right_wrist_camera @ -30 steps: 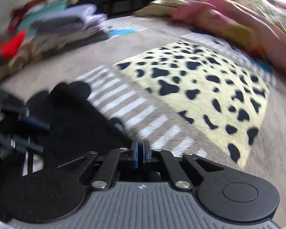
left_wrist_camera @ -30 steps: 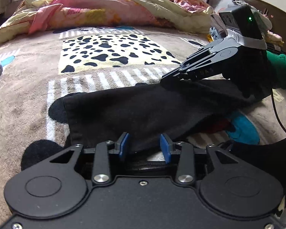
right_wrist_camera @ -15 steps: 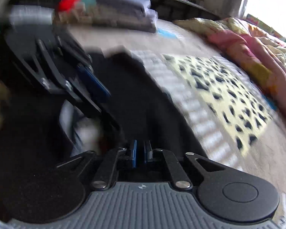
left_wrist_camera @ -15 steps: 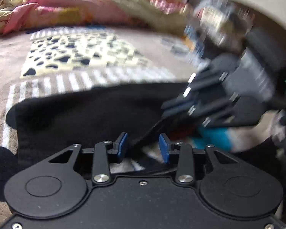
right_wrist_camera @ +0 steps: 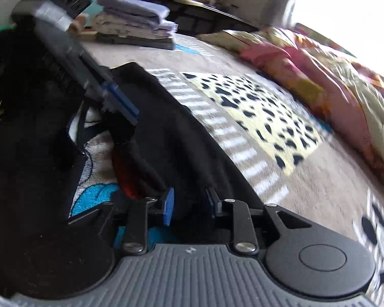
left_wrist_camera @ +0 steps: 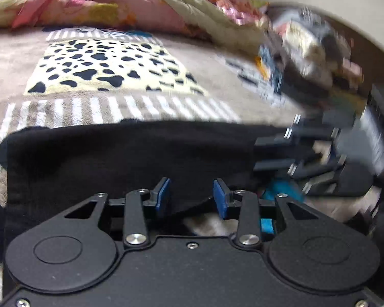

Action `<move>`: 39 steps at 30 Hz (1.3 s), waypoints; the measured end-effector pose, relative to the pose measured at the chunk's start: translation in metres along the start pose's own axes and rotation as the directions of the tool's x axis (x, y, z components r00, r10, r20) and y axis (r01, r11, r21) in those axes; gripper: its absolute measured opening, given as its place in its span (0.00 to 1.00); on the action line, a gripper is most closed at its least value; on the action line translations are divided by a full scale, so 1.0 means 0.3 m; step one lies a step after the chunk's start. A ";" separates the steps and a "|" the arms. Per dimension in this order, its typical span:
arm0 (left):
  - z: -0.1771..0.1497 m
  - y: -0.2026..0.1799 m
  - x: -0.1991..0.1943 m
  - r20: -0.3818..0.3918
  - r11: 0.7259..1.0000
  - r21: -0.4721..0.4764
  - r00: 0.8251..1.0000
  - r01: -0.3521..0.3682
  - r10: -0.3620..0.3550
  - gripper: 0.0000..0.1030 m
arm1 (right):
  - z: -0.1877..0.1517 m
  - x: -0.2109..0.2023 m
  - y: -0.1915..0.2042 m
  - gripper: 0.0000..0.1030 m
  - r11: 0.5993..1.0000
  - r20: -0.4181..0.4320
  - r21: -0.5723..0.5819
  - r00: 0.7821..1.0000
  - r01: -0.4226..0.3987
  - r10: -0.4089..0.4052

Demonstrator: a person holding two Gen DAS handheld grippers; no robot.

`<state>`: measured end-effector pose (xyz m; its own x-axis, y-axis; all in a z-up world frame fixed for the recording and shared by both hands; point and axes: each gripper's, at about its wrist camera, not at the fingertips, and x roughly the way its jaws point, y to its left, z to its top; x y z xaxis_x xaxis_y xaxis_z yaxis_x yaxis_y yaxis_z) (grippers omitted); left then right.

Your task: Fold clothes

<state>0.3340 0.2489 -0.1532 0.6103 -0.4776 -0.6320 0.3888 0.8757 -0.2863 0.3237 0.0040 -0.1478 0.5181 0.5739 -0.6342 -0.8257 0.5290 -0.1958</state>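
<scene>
A bed (left_wrist_camera: 130,107) fills both views, covered by a tan blanket (right_wrist_camera: 307,179) with a spotted yellow patch and white stripes. A crumpled floral quilt (left_wrist_camera: 120,7) lies along its far edge, and a stack of folded clothes (right_wrist_camera: 138,25) sits at a far corner. Across the near part of the blanket lies the black garment (left_wrist_camera: 130,153), spread flat in a long band, its far edge just short of the white stripes. The left gripper (left_wrist_camera: 192,194) hangs over the garment's near edge with its blue pads spread and a fold of black cloth loose between them. The right gripper (right_wrist_camera: 189,204) is at the garment's right end; its jaws are opening, the cloth between the pads but not pinched.
</scene>
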 end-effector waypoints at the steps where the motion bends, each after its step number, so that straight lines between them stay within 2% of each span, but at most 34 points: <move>1: 0.000 -0.004 0.000 -0.005 1.000 0.016 1.000 0.002 -0.002 0.34 | -0.005 -0.006 -0.002 0.28 1.000 0.004 0.015 1.000 0.005 -0.005; 5: -0.003 0.025 -0.013 0.006 0.999 -0.024 0.999 0.039 -0.039 0.34 | 0.035 -0.012 0.016 0.28 0.998 0.051 0.046 0.998 -0.044 0.042; 8: -0.003 0.050 -0.029 0.031 0.997 -0.073 0.999 0.030 -0.028 0.34 | 0.074 0.019 0.022 0.28 0.993 0.066 0.074 0.994 -0.094 0.090; 9: -0.002 0.057 -0.031 0.037 0.996 -0.089 0.999 0.021 -0.018 0.34 | 0.081 0.035 0.019 0.28 0.989 0.057 0.087 0.992 -0.116 0.112; 11: -0.001 0.069 -0.037 0.038 0.994 -0.110 0.999 0.005 -0.001 0.34 | 0.075 0.067 0.023 0.28 0.983 -0.014 0.078 0.985 -0.168 0.170; 13: -0.001 0.078 -0.037 0.033 0.992 -0.123 0.999 -0.008 0.012 0.34 | 0.059 0.058 0.044 0.29 0.987 -0.029 0.012 0.987 -0.158 0.158; 16: 0.000 0.080 -0.038 0.031 0.992 -0.125 0.999 -0.009 0.013 0.34 | 0.066 0.040 0.029 0.30 0.990 -0.029 0.028 0.990 -0.141 0.141; 20: -0.004 0.078 -0.037 0.014 0.994 -0.106 1.000 -0.018 0.020 0.34 | 0.076 0.027 0.025 0.31 0.987 0.039 0.067 0.989 -0.146 0.144; 22: -0.005 0.071 -0.033 0.002 0.996 -0.086 0.999 -0.032 0.032 0.34 | 0.060 0.060 0.083 0.30 0.990 -0.024 -0.052 0.991 -0.130 0.129; 23: -0.003 0.066 -0.035 0.005 0.996 -0.081 0.999 -0.035 0.036 0.34 | 0.048 0.056 0.108 0.31 0.989 -0.014 -0.102 0.994 -0.112 0.111; 25: 0.003 0.050 -0.039 0.021 0.998 -0.059 0.999 -0.032 0.033 0.34 | 0.043 0.037 0.116 0.31 0.990 -0.001 -0.110 0.996 -0.093 0.093; 27: 0.010 0.023 -0.039 0.042 1.000 -0.029 0.999 0.005 -0.004 0.34 | 0.035 0.007 0.116 0.32 0.993 0.024 -0.100 0.997 -0.068 0.071; 29: 0.014 -0.015 -0.015 0.028 1.000 0.004 0.999 0.018 -0.018 0.34 | 0.014 -0.016 0.116 0.36 0.994 0.024 -0.089 0.998 -0.055 0.057; 30: 0.010 -0.036 0.009 -0.004 0.999 0.032 1.000 0.004 -0.004 0.35 | -0.001 -0.024 0.109 0.42 0.996 0.012 -0.073 0.999 -0.045 0.046; 32: 0.001 -0.077 0.041 -0.042 0.992 0.119 0.997 -0.051 0.057 0.35 | -0.035 -0.053 0.072 0.42 0.999 0.012 0.006 0.999 -0.044 0.044; 34: 0.013 -0.079 0.036 -0.049 0.992 0.113 0.997 -0.055 0.061 0.35 | -0.070 -0.092 0.023 0.41 0.993 0.030 0.106 0.998 -0.052 0.049; 36: 0.016 -0.074 0.027 -0.024 0.994 0.104 0.999 -0.041 0.044 0.35 | -0.101 -0.135 -0.018 0.41 0.987 0.053 0.156 0.998 -0.027 0.019; 39: 0.008 -0.083 0.047 -0.037 0.993 0.111 0.998 -0.046 0.050 0.35 | -0.142 -0.150 -0.060 0.41 0.990 0.025 0.137 0.999 0.025 -0.029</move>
<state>0.3346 0.2203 -0.1532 0.6034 -0.4303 -0.6714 0.4350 0.8832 -0.1752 0.3057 -0.0579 -0.1477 0.5469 0.5741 -0.6093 -0.7742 0.6238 -0.1071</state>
